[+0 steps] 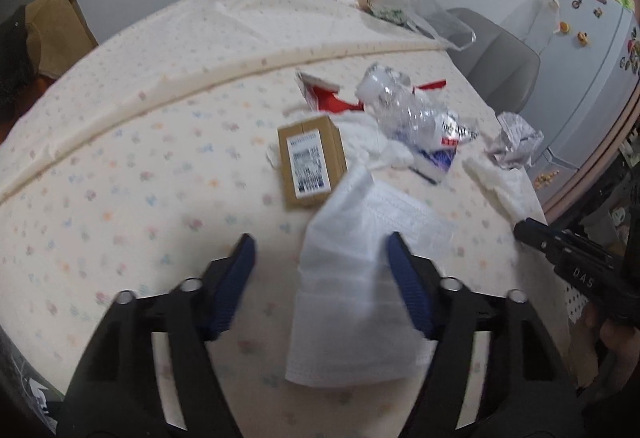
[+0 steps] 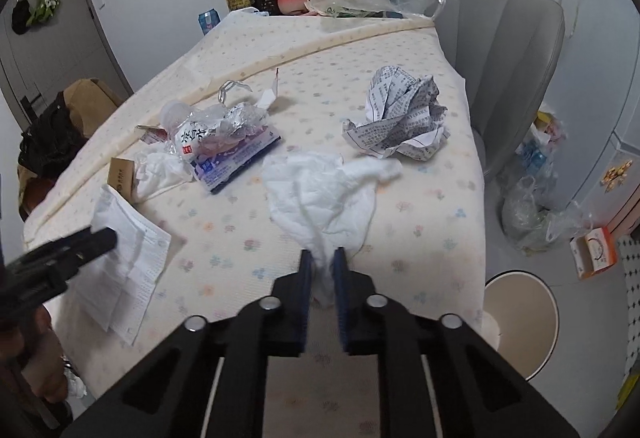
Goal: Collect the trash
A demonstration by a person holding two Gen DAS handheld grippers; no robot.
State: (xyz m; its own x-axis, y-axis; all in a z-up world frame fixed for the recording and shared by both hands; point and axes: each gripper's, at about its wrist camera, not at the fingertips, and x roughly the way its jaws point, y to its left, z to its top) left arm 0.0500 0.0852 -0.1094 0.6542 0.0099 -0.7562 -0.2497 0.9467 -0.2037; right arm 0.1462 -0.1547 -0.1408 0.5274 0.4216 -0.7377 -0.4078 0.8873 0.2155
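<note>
My right gripper (image 2: pixel 322 270) is pinching the crumpled white tissue (image 2: pixel 320 190), left gripper (image 1: pixel 320 258) spread wide over the white pleated face mask (image 1: pixel 352 278).

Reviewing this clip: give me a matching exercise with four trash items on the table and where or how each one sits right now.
Items:
1. tissue
2. mask
3. newspaper ball
4. bottle

States:
A. crumpled, by the table edge nearest the grey chair
B. pinched between the right gripper fingers
C. crushed, lying on a blue packet
D. flat, between the open left gripper fingers

Pairs: 1-B, 2-D, 3-A, 4-C
</note>
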